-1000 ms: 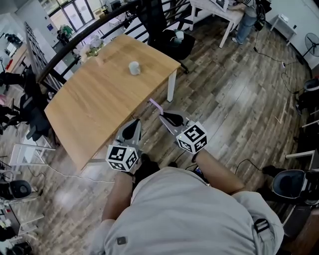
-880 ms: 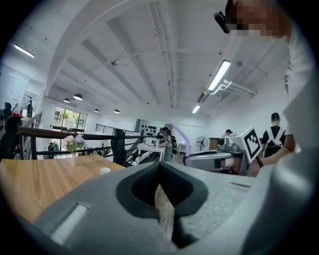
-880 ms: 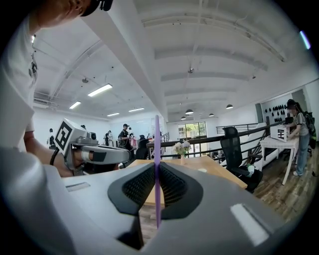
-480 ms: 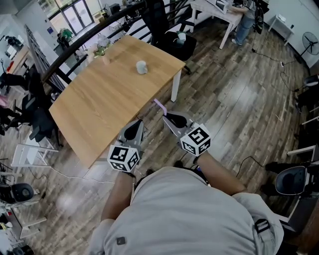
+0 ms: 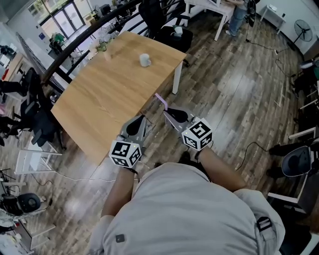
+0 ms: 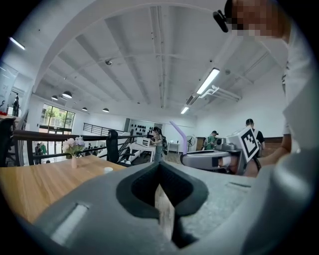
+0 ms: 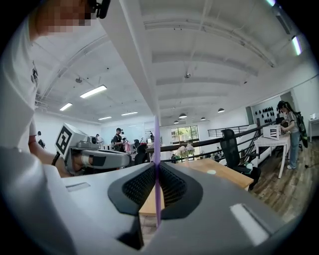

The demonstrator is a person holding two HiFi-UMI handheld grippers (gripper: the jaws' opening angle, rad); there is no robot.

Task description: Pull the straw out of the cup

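A white cup point(image 5: 145, 60) stands on the far part of the wooden table point(image 5: 99, 104), with no straw in it. My right gripper point(image 5: 166, 112) is shut on a purple straw point(image 5: 160, 100), which sticks up and forward from the jaws, over the floor off the table's near corner. In the right gripper view the straw point(image 7: 156, 169) runs upright through the closed jaws, and the cup point(image 7: 212, 172) is small and distant. My left gripper point(image 5: 141, 118) hangs beside it over the table's edge, jaws together and empty. The left gripper view shows the straw point(image 6: 178, 134), the right gripper point(image 6: 204, 159) and the cup point(image 6: 108, 170).
A vase of flowers point(image 5: 102, 47) stands at the table's far edge by a black railing. Black office chairs point(image 5: 159, 15) and a white desk point(image 5: 209, 7) lie beyond the table. Another chair point(image 5: 296, 172) is at the right. People stand in the background. Wood floor lies underfoot.
Both grippers and the person have drawn back from the table, the straw going along in the right gripper. The cup stays on the table and looks farther off.
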